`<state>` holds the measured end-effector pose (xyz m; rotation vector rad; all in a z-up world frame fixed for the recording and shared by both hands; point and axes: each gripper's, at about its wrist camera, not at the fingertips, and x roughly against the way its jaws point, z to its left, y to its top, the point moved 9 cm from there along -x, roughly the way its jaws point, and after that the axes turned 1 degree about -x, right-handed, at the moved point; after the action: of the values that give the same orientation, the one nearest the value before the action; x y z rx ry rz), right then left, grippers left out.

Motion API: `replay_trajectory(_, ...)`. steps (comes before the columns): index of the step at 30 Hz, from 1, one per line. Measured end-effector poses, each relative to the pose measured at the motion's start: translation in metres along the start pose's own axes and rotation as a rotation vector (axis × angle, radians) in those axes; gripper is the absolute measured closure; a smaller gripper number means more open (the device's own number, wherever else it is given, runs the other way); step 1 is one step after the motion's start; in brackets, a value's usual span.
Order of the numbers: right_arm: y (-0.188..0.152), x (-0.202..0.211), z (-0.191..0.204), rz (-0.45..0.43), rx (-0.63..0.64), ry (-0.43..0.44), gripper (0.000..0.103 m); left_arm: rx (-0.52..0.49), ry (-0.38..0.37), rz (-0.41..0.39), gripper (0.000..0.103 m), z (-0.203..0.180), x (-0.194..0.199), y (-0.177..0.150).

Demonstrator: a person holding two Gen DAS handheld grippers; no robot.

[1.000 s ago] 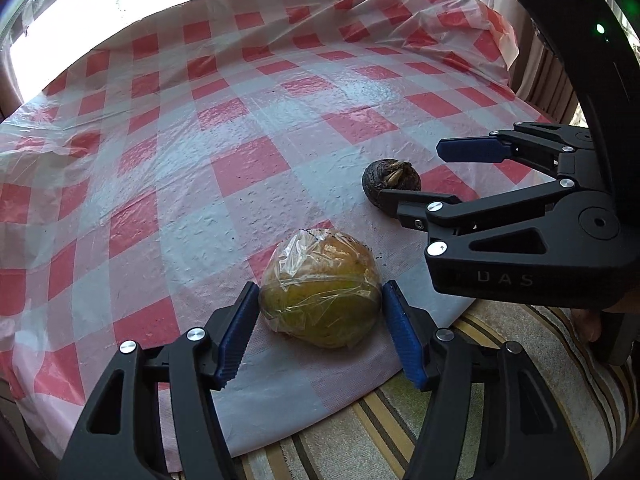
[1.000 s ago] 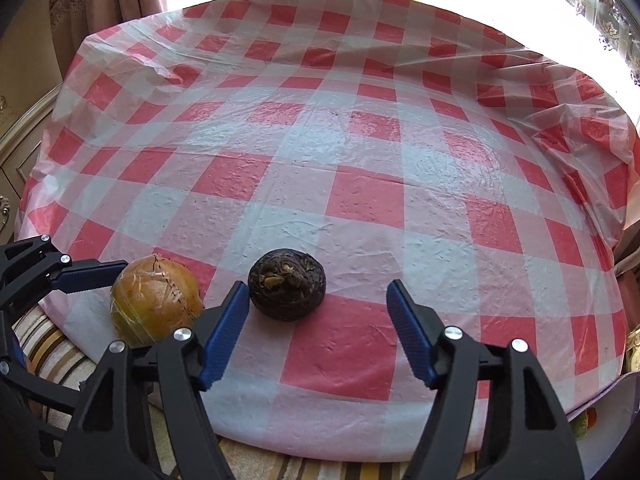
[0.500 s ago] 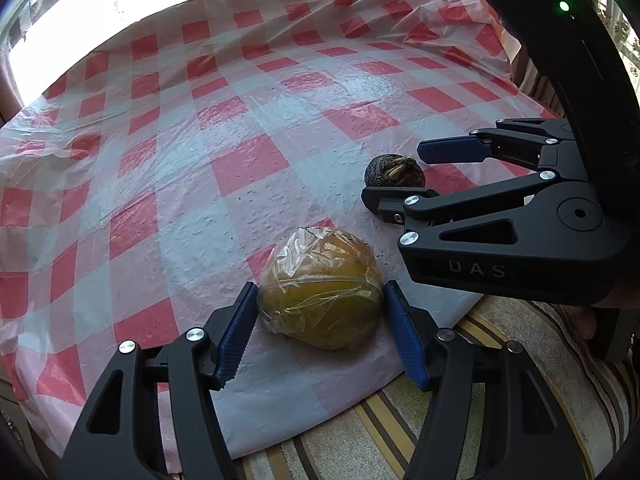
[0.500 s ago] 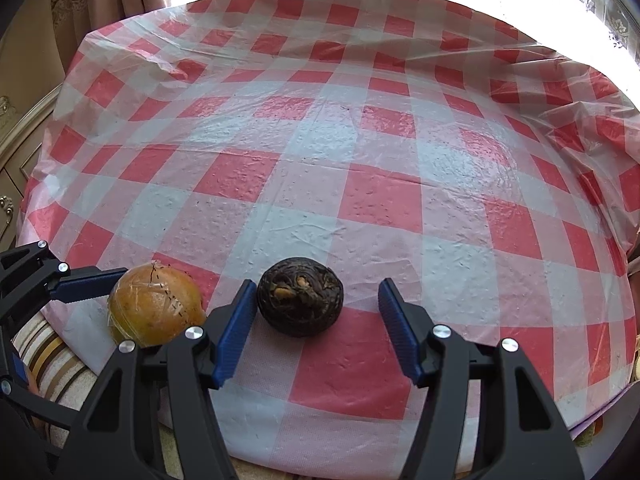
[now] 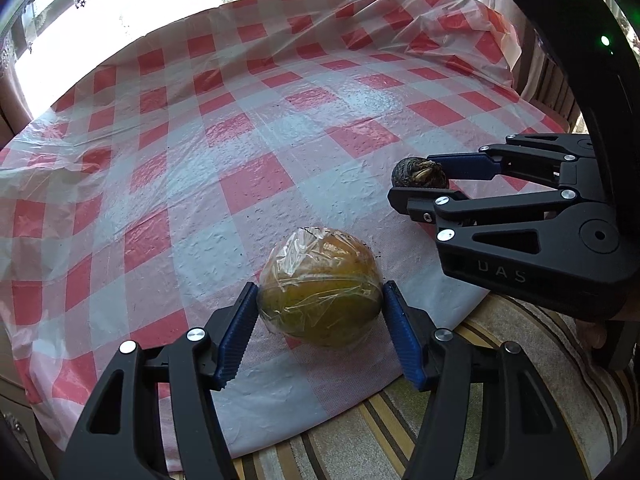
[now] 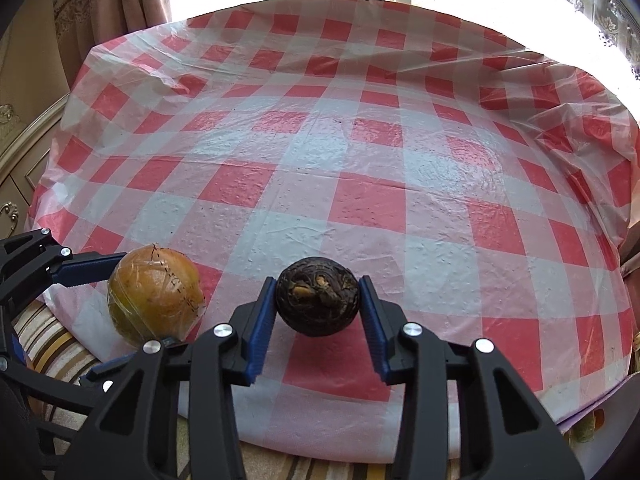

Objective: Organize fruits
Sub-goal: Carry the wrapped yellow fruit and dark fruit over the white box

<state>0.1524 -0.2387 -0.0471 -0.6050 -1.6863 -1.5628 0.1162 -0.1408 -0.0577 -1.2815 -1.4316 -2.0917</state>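
Note:
A yellow-orange fruit wrapped in clear film (image 5: pixel 320 300) lies near the front edge of the checked table (image 5: pixel 240 140). My left gripper (image 5: pixel 320 292) is closing on it, and both blue pads touch its sides. To its right lies a dark, wrinkled round fruit (image 6: pixel 318 300). The jaws of my right gripper (image 6: pixel 318 284) are closing on this fruit, a pad pressing each flank. The left wrist view shows the right gripper (image 5: pixel 416 178) around the dark fruit (image 5: pixel 416 172). In the right wrist view the wrapped fruit (image 6: pixel 154 296) rests against a left finger (image 6: pixel 88 268).
A red-and-white plastic cloth (image 6: pixel 360 200) covers the whole table, rumpled at the far right. Striped fabric (image 5: pixel 500 340) lies just below the front edge. A curtain (image 6: pixel 100 8) and a carved cabinet (image 6: pixel 16 184) stand at the left, with bright windows behind.
The right jaws have drawn in from wide apart until they grip the dark fruit. The left pads have come in slightly against the wrapped fruit. Neither fruit has shifted on the cloth.

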Motion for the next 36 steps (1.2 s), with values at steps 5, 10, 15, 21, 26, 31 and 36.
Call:
replay_trajectory(5, -0.003, 0.017, -0.014, -0.026, -0.034, -0.007, 0.062, -0.015, 0.004, -0.016, 0.043, -0.005, 0.007, 0.008)
replay_trajectory(10, -0.01, 0.037, -0.033, -0.049, -0.082, -0.015, 0.062, -0.047, -0.002, -0.028, 0.043, -0.018, 0.014, 0.016)
replay_trajectory(15, -0.021, 0.057, -0.057, -0.065, -0.122, -0.034, 0.062, -0.078, -0.014, -0.037, 0.043, -0.033, 0.017, 0.025)
replay_trajectory(21, -0.043, 0.084, -0.097, -0.075, -0.171, -0.081, 0.062, -0.133, -0.034, -0.049, 0.043, -0.062, 0.021, 0.036)
replay_trajectory(26, -0.065, 0.106, -0.136, -0.076, -0.211, -0.14, 0.062, -0.194, -0.065, -0.062, 0.043, -0.094, 0.024, 0.045)
replay_trajectory(31, -0.09, 0.126, -0.182, -0.071, -0.27, -0.206, 0.062, -0.254, -0.099, -0.074, 0.043, -0.13, 0.026, 0.054)
replay_trajectory(36, -0.116, 0.144, -0.225, -0.062, -0.327, -0.272, 0.062, -0.317, -0.13, -0.081, 0.043, -0.166, 0.027, 0.063)
